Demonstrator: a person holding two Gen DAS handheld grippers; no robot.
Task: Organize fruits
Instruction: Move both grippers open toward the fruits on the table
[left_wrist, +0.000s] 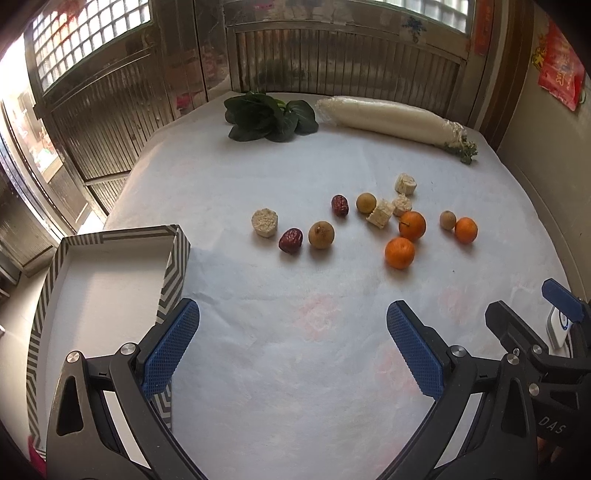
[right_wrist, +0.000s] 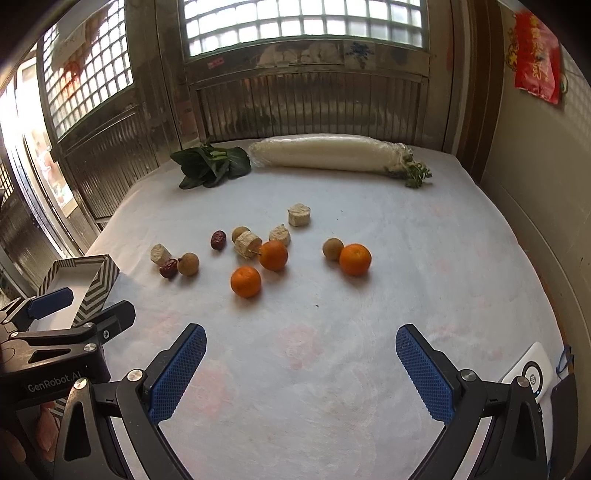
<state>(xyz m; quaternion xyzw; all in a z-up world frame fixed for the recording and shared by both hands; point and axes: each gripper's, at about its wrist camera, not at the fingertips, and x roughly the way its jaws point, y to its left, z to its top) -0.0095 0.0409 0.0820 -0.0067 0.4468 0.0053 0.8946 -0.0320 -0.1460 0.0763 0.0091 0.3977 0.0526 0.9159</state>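
Note:
Three oranges lie on the white cloth, the nearest orange closest to me. Brown longans, red dates and pale cut chunks are scattered around them. An empty striped box stands at the left. My left gripper is open and empty, short of the fruit, its left finger beside the box. My right gripper is open and empty, near the front edge, also short of the fruit.
A leafy green and a wrapped white radish lie at the table's far edge. A white device lies at the right front edge. Walls and window grilles surround the table.

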